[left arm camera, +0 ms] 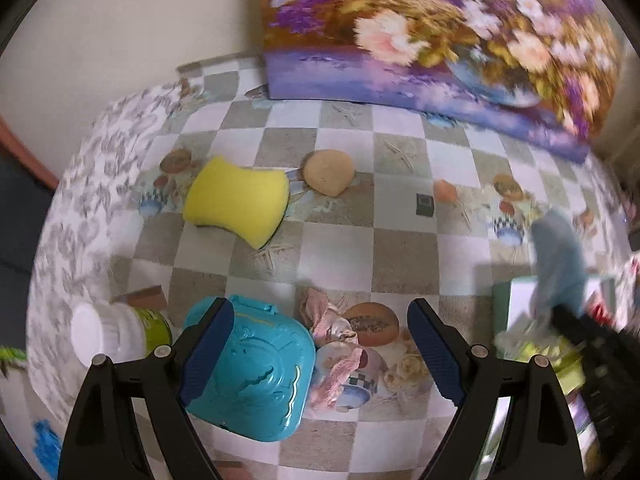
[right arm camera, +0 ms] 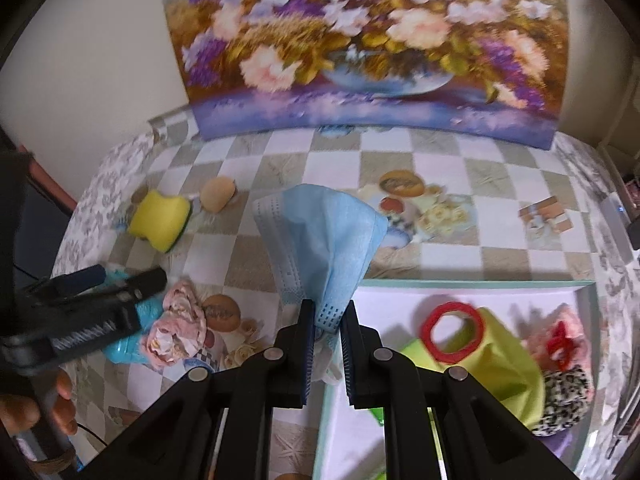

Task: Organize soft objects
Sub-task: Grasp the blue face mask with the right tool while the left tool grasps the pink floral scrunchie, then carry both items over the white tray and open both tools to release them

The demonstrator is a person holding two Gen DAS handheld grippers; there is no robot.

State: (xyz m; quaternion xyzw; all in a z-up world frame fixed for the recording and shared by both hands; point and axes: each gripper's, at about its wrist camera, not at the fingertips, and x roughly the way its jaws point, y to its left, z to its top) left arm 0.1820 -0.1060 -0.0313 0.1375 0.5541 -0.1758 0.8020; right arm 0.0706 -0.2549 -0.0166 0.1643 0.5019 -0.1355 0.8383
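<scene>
Here, a blue face mask (right arm camera: 320, 236) is being pinched by the right gripper (right arm camera: 325, 320) beside the white box (right arm camera: 472, 285), while the left gripper (left arm camera: 320, 344) is being held wide open, empty, above a pink cloth (left arm camera: 332, 344).

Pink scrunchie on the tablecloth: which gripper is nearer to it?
Left. The left gripper hovers open right over the pink scrunchie; the right gripper, shut on a blue face mask, is off to the side by the tray.
</scene>
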